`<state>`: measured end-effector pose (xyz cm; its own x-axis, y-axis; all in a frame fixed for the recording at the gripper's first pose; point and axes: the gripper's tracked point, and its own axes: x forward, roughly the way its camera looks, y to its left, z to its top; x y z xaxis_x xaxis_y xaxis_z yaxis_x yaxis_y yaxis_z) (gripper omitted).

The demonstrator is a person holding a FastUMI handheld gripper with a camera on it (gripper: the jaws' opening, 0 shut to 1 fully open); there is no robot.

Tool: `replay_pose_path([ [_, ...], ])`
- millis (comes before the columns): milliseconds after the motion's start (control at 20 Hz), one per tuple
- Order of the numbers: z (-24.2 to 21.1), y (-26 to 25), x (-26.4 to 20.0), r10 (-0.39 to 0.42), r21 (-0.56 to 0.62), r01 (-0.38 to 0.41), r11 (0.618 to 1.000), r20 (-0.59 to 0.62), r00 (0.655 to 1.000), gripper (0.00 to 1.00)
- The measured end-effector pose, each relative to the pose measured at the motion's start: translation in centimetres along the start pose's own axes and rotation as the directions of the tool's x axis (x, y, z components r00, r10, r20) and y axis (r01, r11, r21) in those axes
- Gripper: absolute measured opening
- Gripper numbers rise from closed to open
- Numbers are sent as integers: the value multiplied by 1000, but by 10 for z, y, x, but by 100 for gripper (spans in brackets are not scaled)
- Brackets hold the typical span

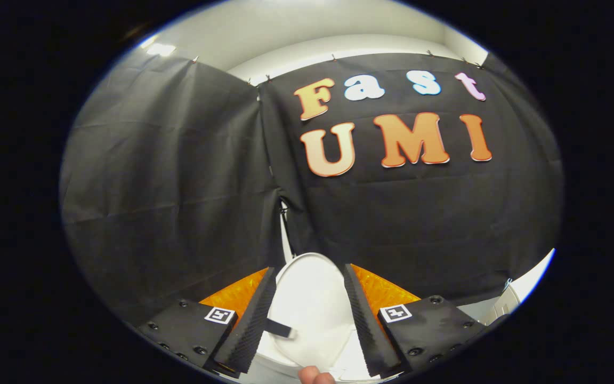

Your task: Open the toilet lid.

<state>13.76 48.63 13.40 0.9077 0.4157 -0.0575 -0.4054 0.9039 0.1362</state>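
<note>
The white toilet lid (312,304) stands raised between my two fingers, its rounded top edge just past the fingertips and leaning toward the black cloth wall. A short black strap (277,327) sticks out from the lid's left side next to the left finger. My gripper (309,274) is open, with the ribbed black pads (256,320) on either side of the lid; I cannot tell whether they touch it. Below the lid, the white toilet body (349,362) shows between the finger bases.
Black cloth (179,186) hangs close behind the toilet. A fingertip of a person's hand (315,376) shows at the very bottom, under the lid. A white fixture (507,301) stands to the right by a pale wall.
</note>
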Motion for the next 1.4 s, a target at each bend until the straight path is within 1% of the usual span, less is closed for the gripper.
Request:
replay_pose_path([
  [100, 8, -37, -18, -21, -11, 21, 1000, 16, 1000, 84],
  [300, 17, -109, -57, -82, -105, 88, 991, 55, 995, 83],
  [400, 20, -137, -79, -108, -129, 116, 985, 62, 992, 83],
  [550, 26, -174, -107, -138, -150, 148, 977, 75, 988, 83],
  [800, 27, -232, -153, -198, -148, 211, 966, 101, 975, 84],
  [1100, 1, -298, -192, -277, -159, 292, 943, 107, 955, 84],
  [1300, -31, -336, -208, -343, -149, 355, 923, 101, 934, 84],
  [1400, -50, -351, -212, -370, -136, 377, 916, 75, 926, 84],
])
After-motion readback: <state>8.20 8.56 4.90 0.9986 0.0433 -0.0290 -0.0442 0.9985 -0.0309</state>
